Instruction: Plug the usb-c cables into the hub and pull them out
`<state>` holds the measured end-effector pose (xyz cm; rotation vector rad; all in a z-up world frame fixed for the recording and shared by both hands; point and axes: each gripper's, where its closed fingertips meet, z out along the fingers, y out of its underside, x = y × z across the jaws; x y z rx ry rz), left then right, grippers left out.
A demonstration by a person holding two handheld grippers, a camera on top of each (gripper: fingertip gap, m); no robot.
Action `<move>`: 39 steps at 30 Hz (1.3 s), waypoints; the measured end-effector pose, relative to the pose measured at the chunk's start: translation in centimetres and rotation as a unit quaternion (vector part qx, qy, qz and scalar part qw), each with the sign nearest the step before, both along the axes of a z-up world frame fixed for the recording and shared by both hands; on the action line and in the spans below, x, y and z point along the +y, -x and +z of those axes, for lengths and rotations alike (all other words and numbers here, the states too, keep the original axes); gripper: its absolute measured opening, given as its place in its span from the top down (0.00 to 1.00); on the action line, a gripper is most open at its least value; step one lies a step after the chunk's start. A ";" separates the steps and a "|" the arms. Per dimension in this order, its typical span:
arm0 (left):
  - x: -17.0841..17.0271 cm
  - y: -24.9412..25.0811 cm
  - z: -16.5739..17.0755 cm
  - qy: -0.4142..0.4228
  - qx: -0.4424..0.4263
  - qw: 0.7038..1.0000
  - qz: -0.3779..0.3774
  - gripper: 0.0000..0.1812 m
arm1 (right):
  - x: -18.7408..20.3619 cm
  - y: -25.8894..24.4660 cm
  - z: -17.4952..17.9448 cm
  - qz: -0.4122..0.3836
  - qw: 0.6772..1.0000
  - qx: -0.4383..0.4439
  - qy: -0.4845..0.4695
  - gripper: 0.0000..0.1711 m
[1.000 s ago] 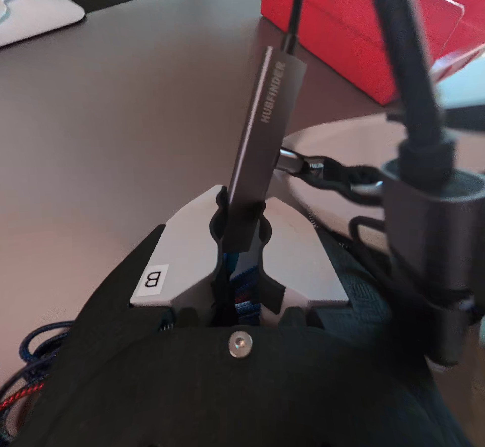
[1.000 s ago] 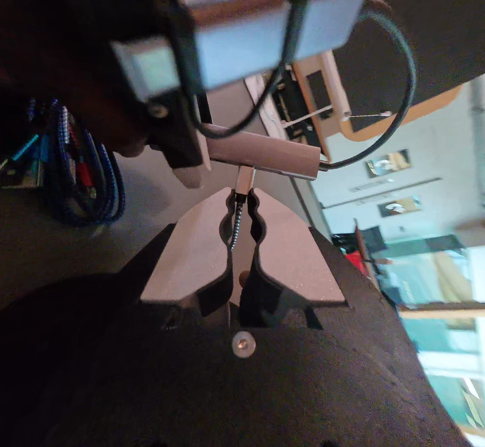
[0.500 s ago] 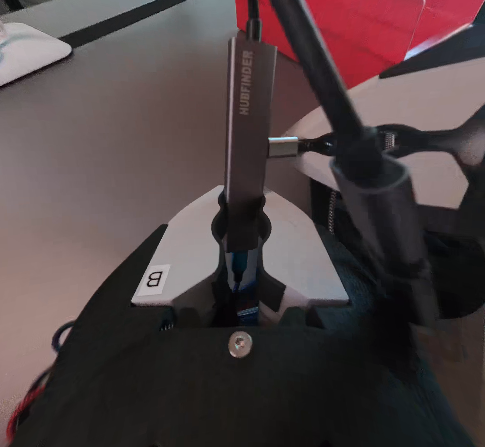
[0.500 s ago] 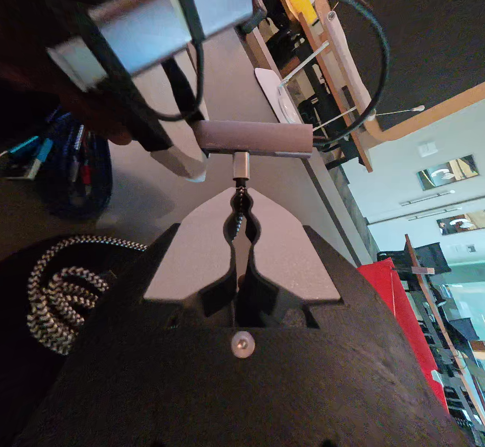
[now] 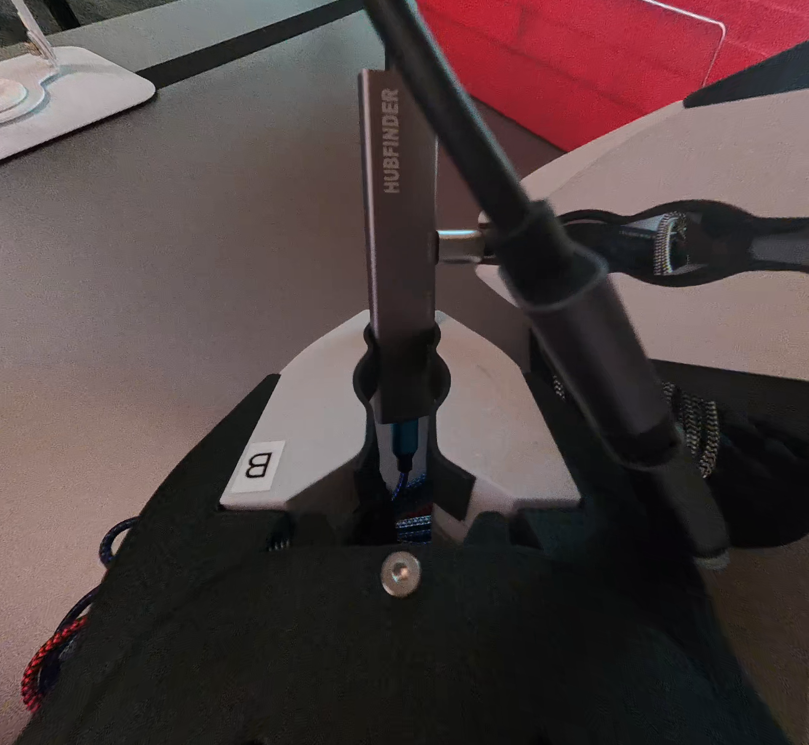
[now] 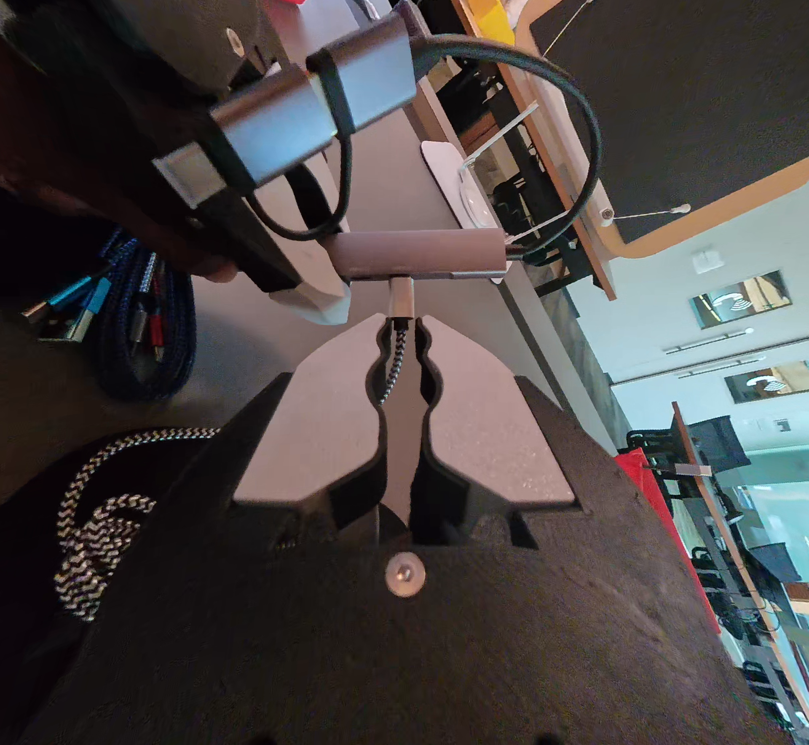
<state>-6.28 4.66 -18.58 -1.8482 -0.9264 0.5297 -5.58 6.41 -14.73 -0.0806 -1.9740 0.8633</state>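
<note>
1. The left gripper (image 5: 400,356) is clamped on the near end of the grey hub (image 5: 398,216), held upright above the table (image 5: 175,221).
2. The right gripper (image 6: 402,326), jaws slightly parted, loosely brackets the braided cable (image 6: 396,363) behind its silver USB-C plug (image 6: 402,297).
3. That plug looks seated in the hub's side port.
4. Judged next: close on the plug and pull straight out, bracing the hub.
</note>
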 end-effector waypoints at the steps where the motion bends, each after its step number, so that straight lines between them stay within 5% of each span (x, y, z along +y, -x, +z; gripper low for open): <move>1: 0.1 0.0 -0.1 0.004 -0.001 1.000 -0.001 0.89 | 0.1 -0.1 -0.1 -0.003 1.000 -0.010 0.001 0.94; 4: 0.1 -0.1 -0.1 0.009 0.002 1.000 -0.003 0.89 | 0.1 -0.1 -0.2 -0.004 1.000 -0.027 0.005 0.94; 8: 0.1 -0.1 -0.1 0.006 -0.001 1.000 -0.004 0.89 | 0.0 -0.3 -1.1 -0.008 0.999 -0.050 -0.017 0.79; 15: 0.5 -0.3 -0.4 0.035 0.010 0.999 -0.011 0.89 | -0.9 0.7 -0.8 -0.006 0.999 -0.005 -0.034 0.94; 21: 0.0 -0.1 -0.3 0.019 0.002 1.000 0.000 0.89 | -0.8 0.7 -1.3 -0.047 0.993 0.097 -0.048 0.93; 24: 0.8 -0.5 -0.2 0.030 0.018 0.999 -0.024 0.89 | -0.4 0.5 -0.5 0.012 0.997 0.058 -0.048 0.94; 28: 0.0 -0.1 -0.3 0.019 0.002 1.000 0.000 0.89 | -0.8 0.4 -1.4 -0.046 0.996 0.082 -0.012 0.94; 32: 1.0 -0.6 -0.2 0.036 0.023 0.999 -0.033 0.89 | 0.2 0.0 -0.7 0.007 1.000 0.016 -0.001 0.94; 35: -1.7 0.7 1.6 -0.103 -0.004 0.994 0.035 0.89 | -1.6 -1.9 -4.2 0.016 0.998 0.030 -0.057 0.94; 36: -1.7 0.5 1.8 -0.126 -0.013 0.992 0.024 0.90 | -1.5 -2.6 -3.8 0.025 0.995 0.060 -0.076 0.94; 39: -0.1 -0.1 0.8 -0.022 0.018 1.000 -0.004 0.89 | 3.3 0.1 2.7 -0.020 0.997 0.003 0.070 0.94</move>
